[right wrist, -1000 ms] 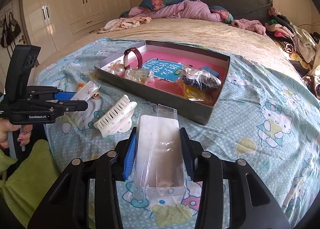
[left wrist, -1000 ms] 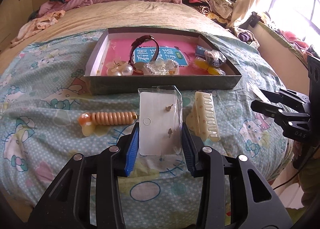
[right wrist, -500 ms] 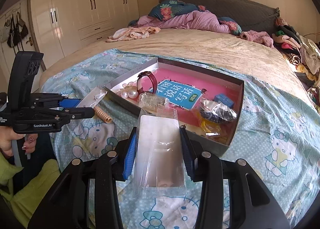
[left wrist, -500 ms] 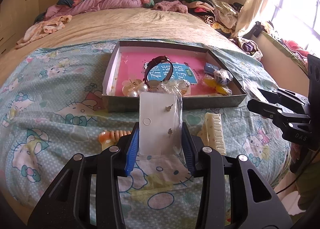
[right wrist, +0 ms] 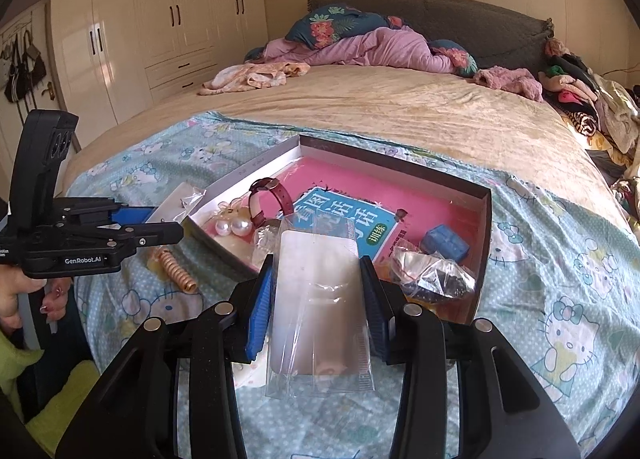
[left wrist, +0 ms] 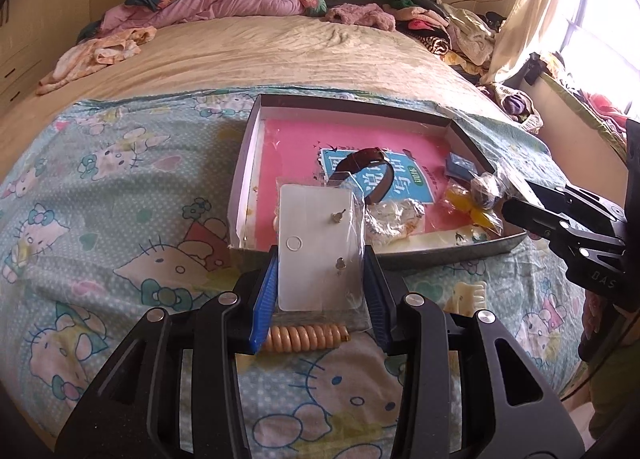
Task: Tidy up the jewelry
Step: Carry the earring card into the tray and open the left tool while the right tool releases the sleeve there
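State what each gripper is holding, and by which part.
The left gripper clamps a bagged white earring card by its two long side edges, at the lower half. The right gripper clamps a clear bag with a white card by its side edges.

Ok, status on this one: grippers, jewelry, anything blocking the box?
Left gripper shut on earring card. Right gripper shut on clear sleeve. Both held above the box. Watch, pearls, bagged items already inside; far pink floor free.
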`<move>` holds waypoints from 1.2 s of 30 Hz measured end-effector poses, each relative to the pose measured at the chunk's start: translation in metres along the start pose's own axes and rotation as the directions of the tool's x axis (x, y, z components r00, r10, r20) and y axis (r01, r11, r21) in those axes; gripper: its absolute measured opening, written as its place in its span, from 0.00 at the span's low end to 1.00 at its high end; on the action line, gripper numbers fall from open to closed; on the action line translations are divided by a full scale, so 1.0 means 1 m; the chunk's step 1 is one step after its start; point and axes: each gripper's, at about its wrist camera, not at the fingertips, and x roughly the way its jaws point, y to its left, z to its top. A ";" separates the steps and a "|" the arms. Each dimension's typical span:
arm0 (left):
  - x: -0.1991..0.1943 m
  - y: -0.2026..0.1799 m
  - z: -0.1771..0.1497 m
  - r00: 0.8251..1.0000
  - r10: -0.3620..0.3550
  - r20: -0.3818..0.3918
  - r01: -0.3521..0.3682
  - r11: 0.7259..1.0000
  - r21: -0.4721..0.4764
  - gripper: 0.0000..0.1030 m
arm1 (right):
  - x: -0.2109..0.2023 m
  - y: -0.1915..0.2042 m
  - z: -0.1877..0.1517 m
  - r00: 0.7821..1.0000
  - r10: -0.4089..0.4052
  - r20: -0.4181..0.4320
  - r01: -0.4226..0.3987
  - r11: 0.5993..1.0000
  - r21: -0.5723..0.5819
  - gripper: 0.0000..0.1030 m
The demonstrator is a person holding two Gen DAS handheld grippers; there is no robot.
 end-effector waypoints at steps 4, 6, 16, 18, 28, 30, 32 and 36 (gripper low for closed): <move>0.014 0.006 0.008 1.000 0.019 -0.011 -0.019 1.000 -0.006 0.31 | 0.018 -0.005 0.005 1.000 -0.009 -0.008 0.009 1.000 -0.003 0.38; 0.020 0.008 0.012 0.999 0.035 -0.010 -0.035 0.999 -0.004 0.31 | 0.028 -0.007 0.007 1.000 -0.018 -0.016 0.017 1.000 -0.006 0.38; 0.044 0.014 0.026 0.998 0.049 -0.034 -0.049 0.999 -0.010 0.32 | 0.057 -0.014 0.006 0.998 -0.024 -0.062 0.025 1.000 0.012 0.39; 0.046 0.014 0.026 0.998 0.051 -0.036 -0.051 0.999 -0.013 0.32 | 0.058 -0.014 0.006 0.998 -0.020 -0.066 0.021 1.000 0.013 0.39; 0.051 0.014 0.028 0.998 0.051 -0.031 -0.052 0.999 -0.014 0.54 | 0.036 -0.010 0.005 1.000 -0.014 -0.018 0.015 0.999 0.028 0.68; 0.049 0.014 0.028 0.998 0.050 -0.024 -0.051 0.999 -0.012 0.55 | 0.028 -0.010 0.003 1.000 -0.011 -0.007 0.011 0.999 0.039 0.73; 0.046 0.013 0.027 0.999 0.048 -0.016 -0.048 0.999 -0.011 0.60 | 0.019 -0.009 0.001 1.000 -0.011 0.004 0.011 0.999 0.049 0.79; 0.034 0.012 0.026 0.998 0.055 0.006 -0.055 0.998 -0.010 0.68 | 0.006 -0.006 -0.004 1.000 -0.001 0.010 0.000 0.997 0.072 0.85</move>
